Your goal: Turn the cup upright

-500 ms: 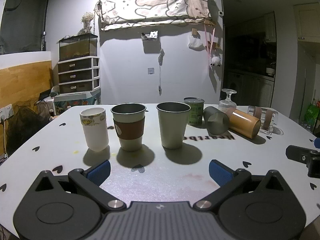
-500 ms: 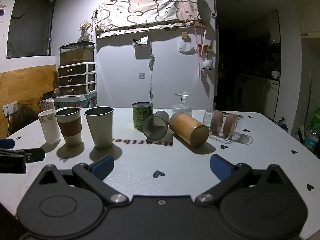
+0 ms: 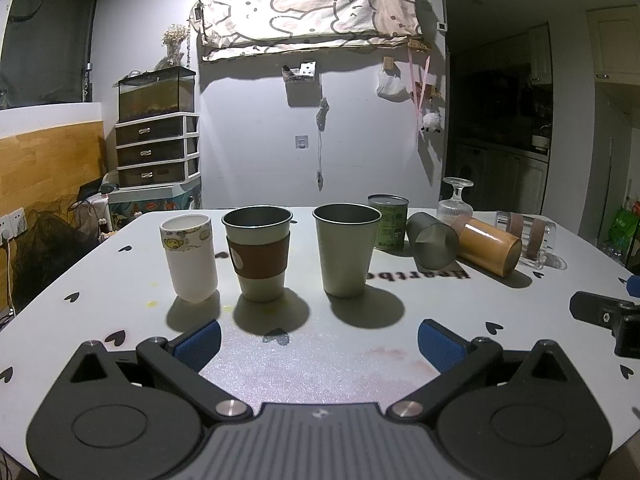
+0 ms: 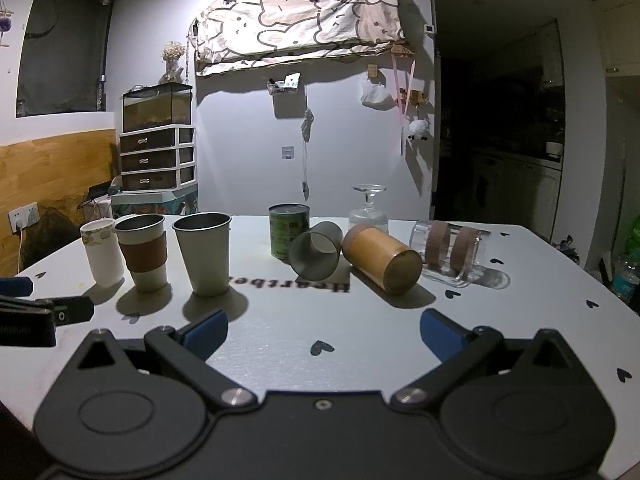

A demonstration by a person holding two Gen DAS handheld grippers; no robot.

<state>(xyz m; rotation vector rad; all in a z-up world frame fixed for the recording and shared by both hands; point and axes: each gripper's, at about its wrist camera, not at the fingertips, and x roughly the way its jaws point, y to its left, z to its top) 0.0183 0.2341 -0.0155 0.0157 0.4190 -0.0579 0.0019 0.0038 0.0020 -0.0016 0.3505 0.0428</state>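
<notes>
Three cups stand upright in a row: a white cup (image 3: 191, 258), a steel cup with a brown sleeve (image 3: 258, 252) and a plain steel cup (image 3: 346, 250). Three lie on their sides: a grey steel cup (image 4: 316, 249), a wooden cup (image 4: 382, 258) and a clear glass with brown bands (image 4: 450, 249). My left gripper (image 3: 318, 340) is open and empty, low in front of the upright cups. My right gripper (image 4: 322, 330) is open and empty, in front of the lying cups. The right gripper also shows in the left wrist view (image 3: 608, 316).
A green can (image 4: 289, 236) stands behind the grey cup. A stemmed glass (image 4: 369, 208) stands upside down at the back. The white table (image 4: 360, 328) carries black hearts and lettering. A drawer unit (image 3: 158, 152) stands by the far wall.
</notes>
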